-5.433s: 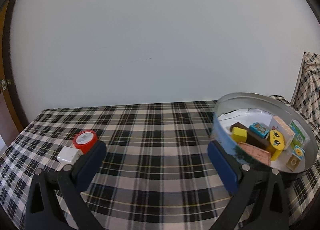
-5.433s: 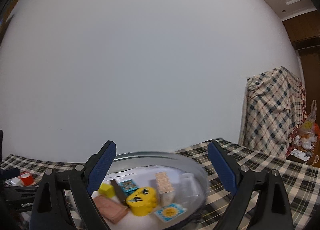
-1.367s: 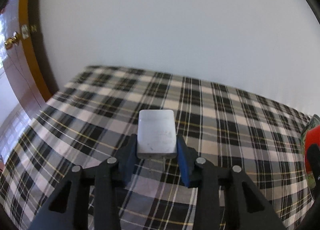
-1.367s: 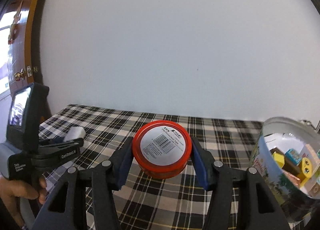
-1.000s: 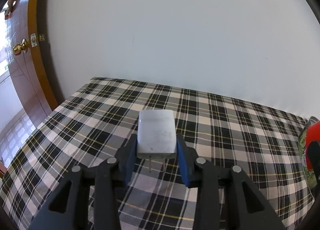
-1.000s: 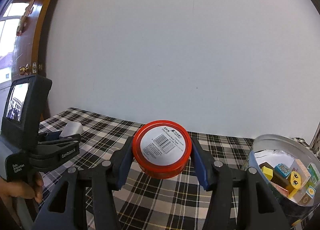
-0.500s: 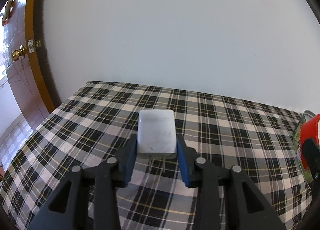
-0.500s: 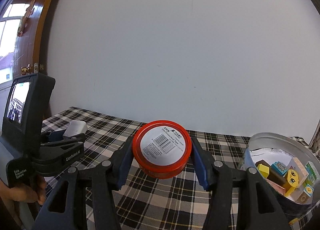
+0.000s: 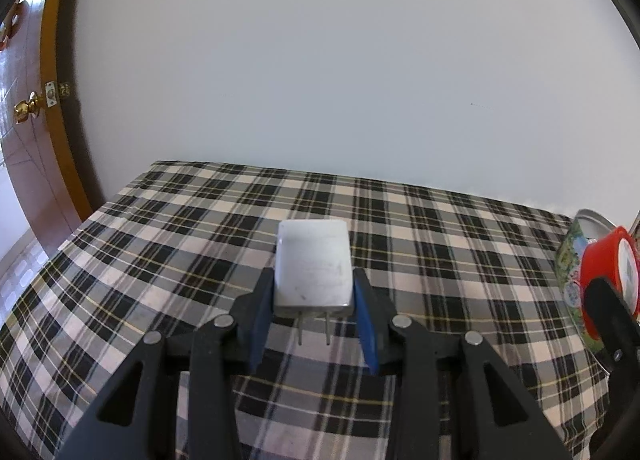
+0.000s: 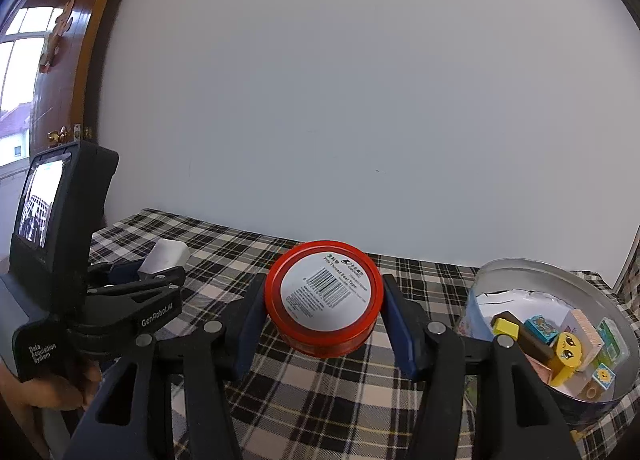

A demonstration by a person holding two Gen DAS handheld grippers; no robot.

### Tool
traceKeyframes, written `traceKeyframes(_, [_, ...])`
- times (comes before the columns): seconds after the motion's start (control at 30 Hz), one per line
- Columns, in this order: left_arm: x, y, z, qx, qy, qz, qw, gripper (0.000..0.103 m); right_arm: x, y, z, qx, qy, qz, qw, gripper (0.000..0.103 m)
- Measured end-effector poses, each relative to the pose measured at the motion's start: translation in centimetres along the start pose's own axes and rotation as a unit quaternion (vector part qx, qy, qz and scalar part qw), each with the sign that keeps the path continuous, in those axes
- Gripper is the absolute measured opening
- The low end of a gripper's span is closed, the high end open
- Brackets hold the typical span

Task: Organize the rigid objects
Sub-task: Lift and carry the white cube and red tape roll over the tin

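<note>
The white plug adapter (image 9: pixel 313 265) sits clamped between the blue pads of the left gripper (image 9: pixel 314 292), raised above the checked tablecloth (image 9: pixel 168 252), its two metal prongs pointing back toward the camera and its flat face turned up. In the right wrist view the red round tin (image 10: pixel 325 297) is pinched at its sides by the right gripper (image 10: pixel 324 314), the pads pressing on its rim and the white barcode label facing the lens; it too is held clear of the cloth. To the left in that same view the left gripper shows from the side with the adapter in its tip, a small screen (image 10: pixel 40 200) mounted on its back, and part of a person's hand (image 10: pixel 44 388) wrapped around its handle at the lower edge. Farther along the cloth, to the right of the tin, stands a round metal container (image 10: pixel 520 272) with a printed outer wall, holding small blocks: a yellow cube (image 10: pixel 505 327), a yellow piece with a cartoon face (image 10: pixel 568 348), a brown bar, a blue printed block and a pale wooden one. In the left wrist view the red tin and the container's edge show at the far right. Behind the table rises a plain white wall (image 9: pixel 320 80), and at the far left stands a wooden door (image 9: pixel 20 148) with a brass knob (image 9: pixel 24 110).
</note>
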State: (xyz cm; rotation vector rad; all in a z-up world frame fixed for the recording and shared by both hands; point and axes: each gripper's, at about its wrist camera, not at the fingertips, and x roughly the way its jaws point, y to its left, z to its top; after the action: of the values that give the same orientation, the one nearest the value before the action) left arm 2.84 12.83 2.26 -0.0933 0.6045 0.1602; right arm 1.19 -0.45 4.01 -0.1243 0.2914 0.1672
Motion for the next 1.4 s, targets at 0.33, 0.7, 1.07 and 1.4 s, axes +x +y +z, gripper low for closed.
traceKeyframes(0.33, [-1.5,-2.3,-0.5,0.011,-0.015,-0.009,0.9998,0.037,-2.1,-2.4,-0.5,0.002,-0.006,-0.010,1.000,0.057])
traceKeyframes(0.7, [-2.9,-4.7,-0.5,0.011,-0.031,-0.020,0.9993,0.037,-3.5,-5.2,-0.8,0.002,-0.018,-0.033,0.999,0.057])
traceKeyframes(1.07, [-3.5,-8.8,-0.4,0.031,-0.038,-0.038,0.9980,0.037,-5.3,-8.9,-1.1,0.008,-0.032,-0.059,0.998,0.057])
traceKeyframes(1.4, [-4.5,-13.1,0.2,0.051,-0.055,-0.061,0.9953,0.037,-6.3,-12.9,-1.2,0.009,-0.050,-0.094,0.994,0.057])
